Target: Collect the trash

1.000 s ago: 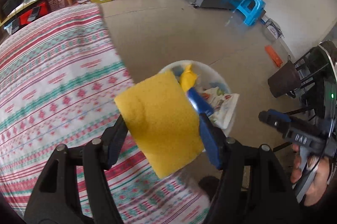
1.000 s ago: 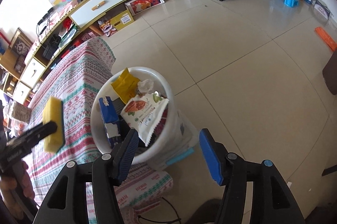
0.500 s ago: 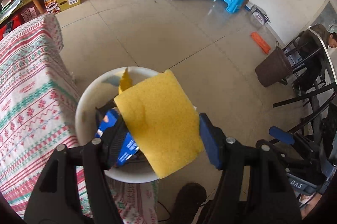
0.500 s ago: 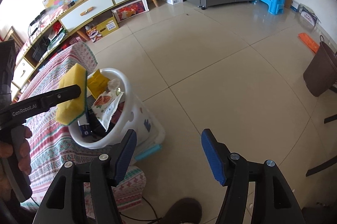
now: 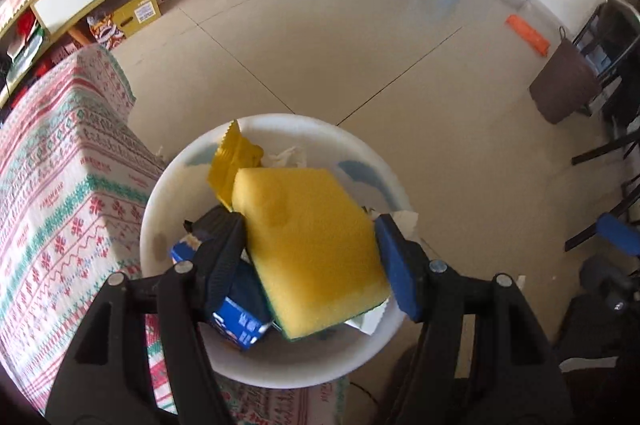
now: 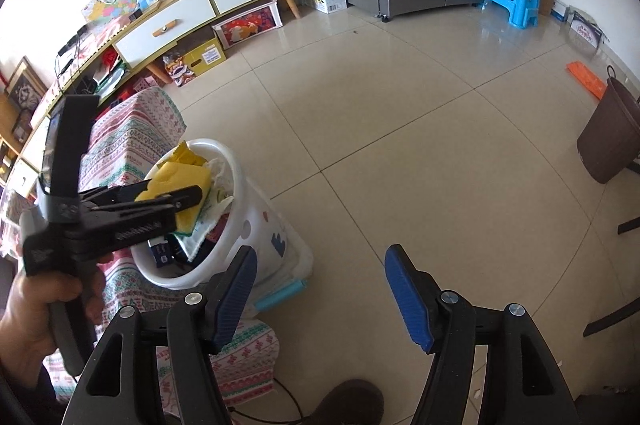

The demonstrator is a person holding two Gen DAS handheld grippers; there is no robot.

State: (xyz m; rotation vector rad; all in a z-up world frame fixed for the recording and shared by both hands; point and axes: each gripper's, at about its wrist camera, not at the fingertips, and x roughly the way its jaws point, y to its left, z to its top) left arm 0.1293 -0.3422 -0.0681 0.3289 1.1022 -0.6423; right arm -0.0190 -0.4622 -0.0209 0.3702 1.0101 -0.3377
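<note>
Since the earlier frames the left gripper (image 5: 310, 257) has carried the yellow sponge (image 5: 308, 245) off the patterned tablecloth (image 5: 60, 209) and over the white trash bin (image 5: 276, 365), which now fills the near middle of the left wrist view. The sponge sits right above the bin's mouth, presumably so it will land inside once let go.

On the left, the cloth hangs down at the table's edge, touching or just beside the bin; which one is hard to tell. Inside the bin a blue carton (image 5: 240, 317) lies low on the left, a yellow wrapper (image 5: 232, 161) stands at the far side, and white paper pokes out to the right. The left gripper's fingers are clenched on the sponge's two sides, and the sponge covers most of the bin's contents, so how full it is cannot be judged.

Further right, the right gripper (image 6: 320, 289) hangs over bare floor tiles with its fingers spread wide and nothing between them, likely kept aside and out of the way. A brown bucket (image 6: 608, 141) stands far right, cut off by the frame.
</note>
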